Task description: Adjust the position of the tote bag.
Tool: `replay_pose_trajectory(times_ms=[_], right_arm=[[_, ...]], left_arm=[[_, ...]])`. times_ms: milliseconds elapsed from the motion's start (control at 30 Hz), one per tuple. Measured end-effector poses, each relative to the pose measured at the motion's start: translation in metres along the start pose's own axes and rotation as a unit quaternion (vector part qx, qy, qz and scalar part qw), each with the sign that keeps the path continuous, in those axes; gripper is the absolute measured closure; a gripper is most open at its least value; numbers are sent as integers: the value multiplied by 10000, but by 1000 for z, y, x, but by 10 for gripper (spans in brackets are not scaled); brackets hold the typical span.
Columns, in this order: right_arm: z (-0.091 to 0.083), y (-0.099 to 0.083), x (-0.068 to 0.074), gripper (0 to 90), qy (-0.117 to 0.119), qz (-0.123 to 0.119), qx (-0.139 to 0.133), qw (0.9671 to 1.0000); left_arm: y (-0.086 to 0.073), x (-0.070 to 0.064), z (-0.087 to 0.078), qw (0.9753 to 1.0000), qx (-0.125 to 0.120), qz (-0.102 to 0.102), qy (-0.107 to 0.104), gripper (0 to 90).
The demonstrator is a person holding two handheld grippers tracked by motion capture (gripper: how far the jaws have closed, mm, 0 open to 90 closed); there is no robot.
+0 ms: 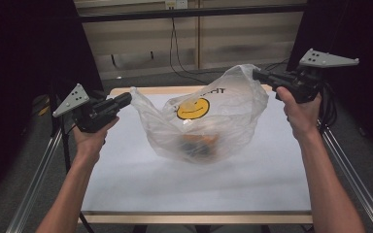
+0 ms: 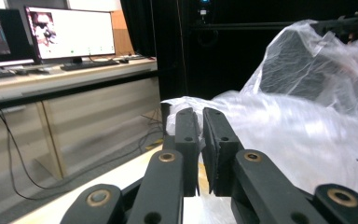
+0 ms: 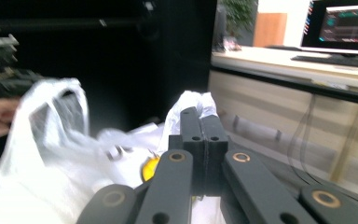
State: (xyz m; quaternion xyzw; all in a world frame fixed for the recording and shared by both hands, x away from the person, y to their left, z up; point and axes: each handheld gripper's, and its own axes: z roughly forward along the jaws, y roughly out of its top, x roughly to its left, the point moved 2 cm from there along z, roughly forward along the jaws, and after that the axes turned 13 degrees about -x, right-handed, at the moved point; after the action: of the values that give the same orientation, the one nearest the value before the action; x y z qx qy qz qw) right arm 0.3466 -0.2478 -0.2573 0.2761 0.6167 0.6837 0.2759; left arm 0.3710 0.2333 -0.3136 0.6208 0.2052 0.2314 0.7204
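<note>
1. The left gripper (image 1: 126, 99) is clenched on one handle of the plastic bag (image 1: 209, 121), at the bag's left edge.
2. The bag hangs stretched between both grippers over the middle of the bench (image 1: 141, 179), a dark and orange object (image 1: 199, 144) in its bottom.
3. The right gripper (image 1: 256, 74) pinches the other handle, jaws pressed together.

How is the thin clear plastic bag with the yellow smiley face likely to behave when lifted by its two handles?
The clear plastic bag will probably be floppy: it sags between the left gripper and right gripper. The orange object inside seems to weigh down its bottom, so it may swing. The thin film looks slippery and easy to tear.
</note>
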Motion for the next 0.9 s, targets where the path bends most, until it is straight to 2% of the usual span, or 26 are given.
replay_pose_trajectory(times_ms=[100, 200, 233, 400, 433, 467, 533, 600, 633, 667, 733, 800, 833, 867, 900], right_arm=[[1, -10, 0, 900, 25, 13, 100, 9999], [-1, -21, -3, 900, 3, 190, 114, 9998], [-2, -24, -4, 900, -1, 197, 115, 9997], [-10, -46, -7, 900, -55, 387, 215, 9990], [-11, -49, -7, 900, -90, 403, 257, 9988], [-13, -53, -8, 900, -81, 414, 270, 9987], [-15, -60, -8, 900, -187, 446, 342, 9982], [-15, -65, -5, 900, -160, 438, 396, 9981], [-14, -65, -4, 900, -146, 426, 405, 9982], [-13, -65, -3, 900, -127, 420, 399, 9982], [-11, -63, -2, 900, -86, 445, 361, 9983], [-8, -60, 0, 900, -34, 468, 305, 9984], [-7, -59, 1, 900, -10, 462, 299, 9985], [-5, -58, 2, 900, 24, 437, 283, 9986], [-3, -57, 3, 900, 46, 438, 279, 9986]], left_arm=[[-12, 2, -1, 9999, 102, -41, 15, 850], [-18, 1, -3, 9999, 67, -143, 27, 850], [-20, 1, -5, 9999, 84, -89, -38, 850], [-31, -2, -11, 9996, 271, -44, -79, 850], [-34, -4, -11, 9996, 237, -93, -103, 850], [-38, -5, -13, 9995, 296, -29, -89, 850], [-44, -8, -13, 9990, 435, -70, -107, 849], [-45, -10, -13, 9989, 420, -177, -129, 840], [-44, -11, -13, 9990, 394, -156, -153, 836], [-41, -13, -13, 9992, 377, -116, -106, 817], [-33, -16, -13, 9992, 346, -171, -105, 674], [-23, -22, -14, 9996, 187, -109, -165, 635], [-17, -26, -14, 9997, 59, -92, -221, 575], [-14, -28, -15, 9997, 43, -85, -226, 470], [-10, -30, -15, 9998, 46, -92, -178, 418]])
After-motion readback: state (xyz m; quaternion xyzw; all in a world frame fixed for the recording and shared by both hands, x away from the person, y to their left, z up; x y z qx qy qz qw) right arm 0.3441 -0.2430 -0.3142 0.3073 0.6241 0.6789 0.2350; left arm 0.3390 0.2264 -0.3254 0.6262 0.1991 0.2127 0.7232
